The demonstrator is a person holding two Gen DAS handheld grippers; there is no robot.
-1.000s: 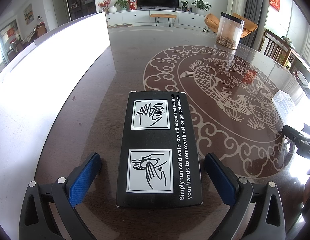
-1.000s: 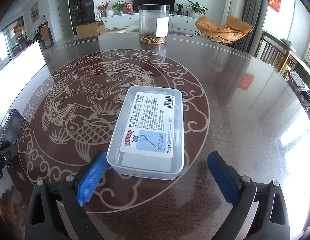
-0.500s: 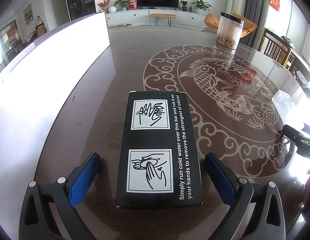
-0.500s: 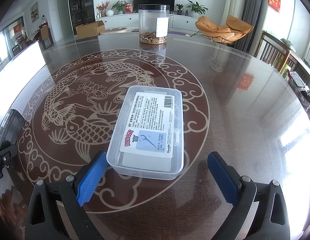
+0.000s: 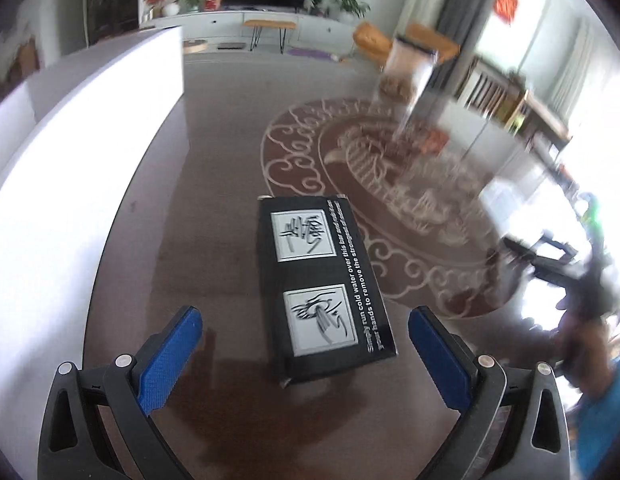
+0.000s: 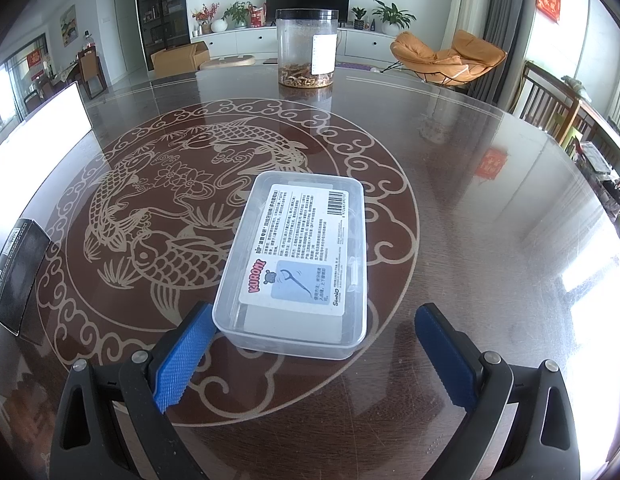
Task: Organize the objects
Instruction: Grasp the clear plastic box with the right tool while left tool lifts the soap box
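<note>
The black box (image 5: 323,280) is lying flat on the tabletop (image 5: 214,240), just left of the fish medallion (image 6: 214,216) where the clear floss-pick box (image 6: 298,264) is sitting, and the left gripper (image 5: 306,344) is hovering at its near end with jaws wide apart, gripping nothing. The right gripper (image 6: 313,344) is waiting the same way, jaws spread around the clear box's near end. I'd say centre each box between the pads before squeezing, since that glossy top probably lets things skate sideways.
</note>
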